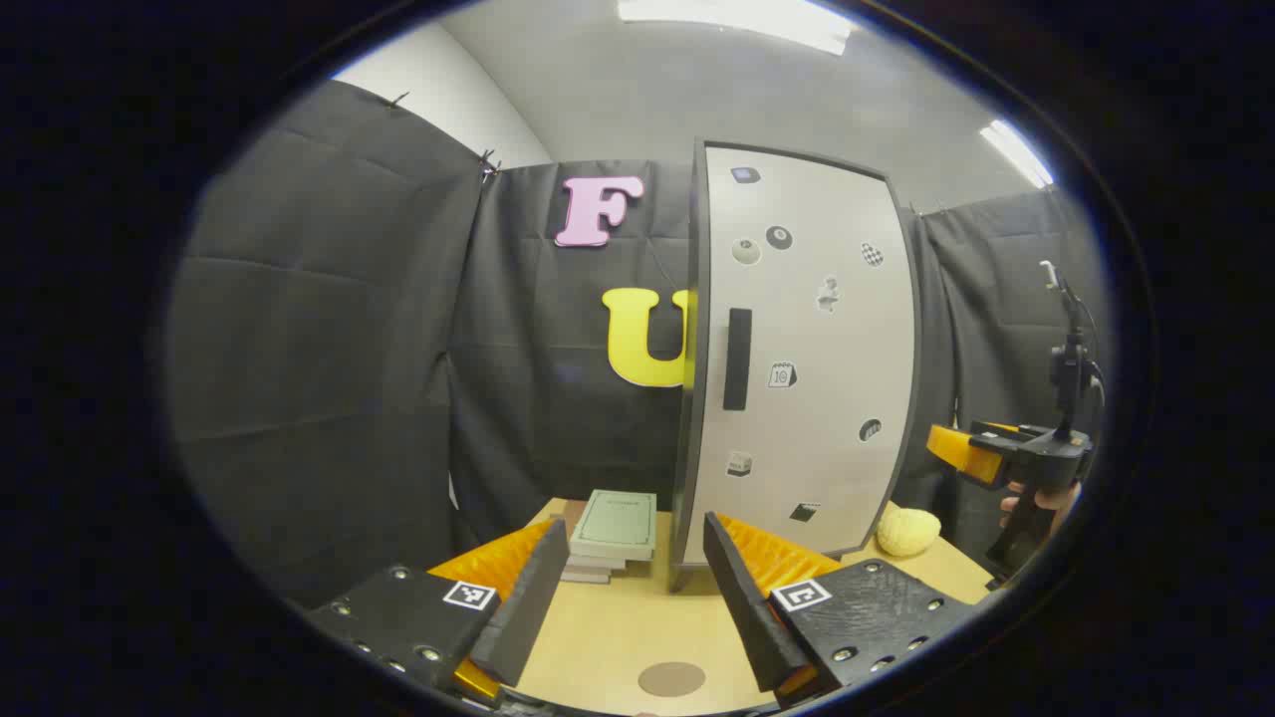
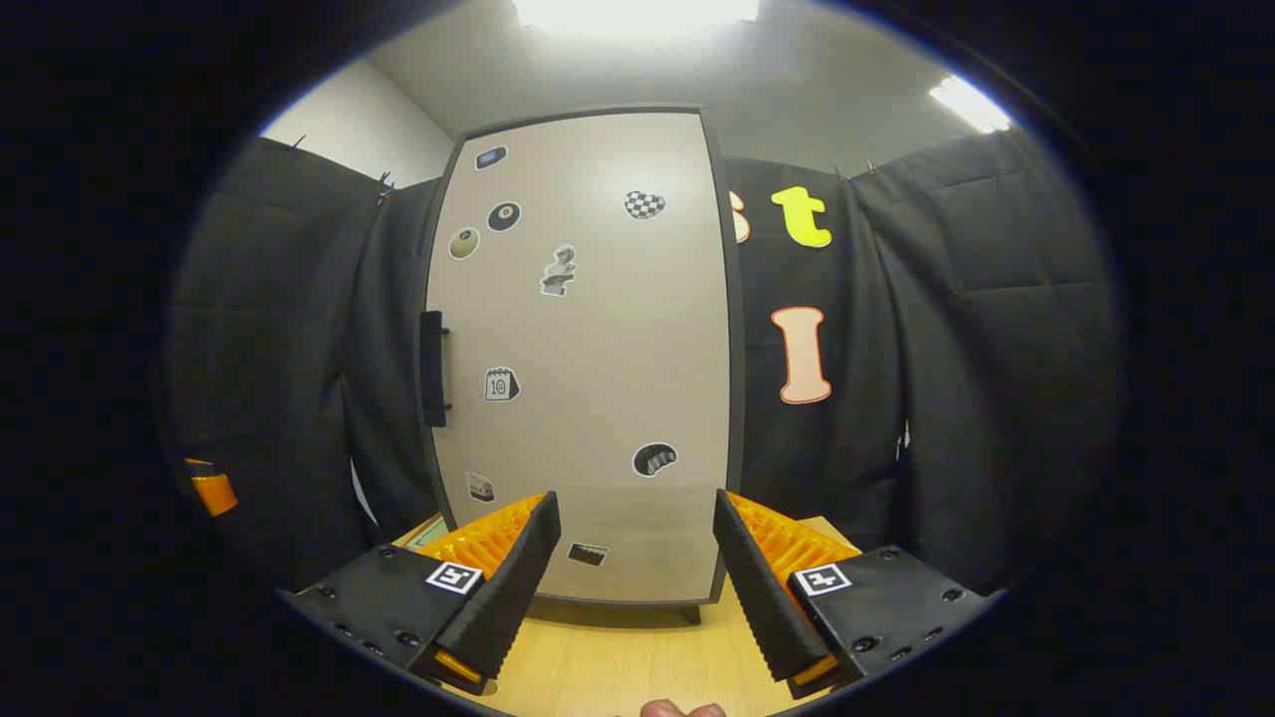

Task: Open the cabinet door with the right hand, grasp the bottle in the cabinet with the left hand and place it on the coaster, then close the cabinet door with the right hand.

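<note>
**While both grippers wait agape, the cabinet door stands closed**

Although the bottle is somewhere the views cannot reach, the cabinet [image 2: 583, 349] that should hold it dominates the right gripper view, rising from the wooden table [image 2: 608, 662] at 6 o'clock almost to the ceiling at 12. Its pale door is shut and dotted with small stickers, and the dark handle [image 2: 431, 368] sits on the door's edge at 9 o'clock. In the left gripper view the same cabinet [image 1: 797, 349] stands right of centre, its handle [image 1: 737, 358] near the middle.

On the table [image 1: 618, 637] in the left gripper view, a stack of books [image 1: 613, 533] lies just beside the cabinet's foot at about 7 o'clock from it. A yellow, knobbly ball [image 1: 906, 530] rests near the cabinet's other corner at 4 o'clock.

Down at 6 o'clock lies the round brown coaster [image 1: 671, 679], bare, between the spread fingers.

As for the left gripper [image 1: 637, 588], its jaws stand wide apart with nothing between them. Likewise the right gripper [image 2: 637, 588] is spread wide, empty, facing the door; it also appears at 3 o'clock in the left gripper view [image 1: 981, 453], held by a hand [image 1: 1036, 503].
</note>
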`<state>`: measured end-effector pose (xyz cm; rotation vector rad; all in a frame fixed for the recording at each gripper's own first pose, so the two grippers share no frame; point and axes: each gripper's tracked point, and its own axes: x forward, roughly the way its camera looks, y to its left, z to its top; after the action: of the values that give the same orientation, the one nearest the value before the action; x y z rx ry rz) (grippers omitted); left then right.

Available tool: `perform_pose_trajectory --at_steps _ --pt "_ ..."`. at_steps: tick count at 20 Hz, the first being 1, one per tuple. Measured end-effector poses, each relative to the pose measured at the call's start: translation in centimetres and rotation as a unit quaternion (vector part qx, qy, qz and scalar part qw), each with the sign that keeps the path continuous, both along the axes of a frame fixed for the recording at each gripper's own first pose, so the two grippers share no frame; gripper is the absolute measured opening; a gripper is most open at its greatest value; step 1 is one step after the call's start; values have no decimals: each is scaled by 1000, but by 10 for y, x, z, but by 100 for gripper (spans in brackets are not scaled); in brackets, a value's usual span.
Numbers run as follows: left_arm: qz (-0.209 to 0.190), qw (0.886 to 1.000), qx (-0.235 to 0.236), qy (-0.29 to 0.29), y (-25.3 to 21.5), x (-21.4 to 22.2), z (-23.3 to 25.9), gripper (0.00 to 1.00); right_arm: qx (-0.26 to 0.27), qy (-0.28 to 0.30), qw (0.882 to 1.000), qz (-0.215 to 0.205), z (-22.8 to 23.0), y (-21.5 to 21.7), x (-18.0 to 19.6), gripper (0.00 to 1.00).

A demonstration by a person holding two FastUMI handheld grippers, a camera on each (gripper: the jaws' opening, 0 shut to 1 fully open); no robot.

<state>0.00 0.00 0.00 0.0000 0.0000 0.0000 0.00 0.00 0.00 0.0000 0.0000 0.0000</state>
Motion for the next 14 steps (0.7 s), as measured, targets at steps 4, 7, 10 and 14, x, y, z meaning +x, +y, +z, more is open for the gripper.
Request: perform_pose_trajectory --at_steps 4,7,10,14 --pt "-4 1000 5 -2 -1 -2 -4 82 6 -1 1000 -5 0 1 -4 98" --pt "-10 1000 5 0 -4 -4 -6 84 14 3 1000 -2 -2 6 -4 98" --pt "-14 1000 3 1 -4 -5 -9 84 15 3 1000 3 -1 11 -4 98" --pt "-6 1000 3 -2 8 -7 -15 82 13 -1 1000 8 4 19 -1 98"
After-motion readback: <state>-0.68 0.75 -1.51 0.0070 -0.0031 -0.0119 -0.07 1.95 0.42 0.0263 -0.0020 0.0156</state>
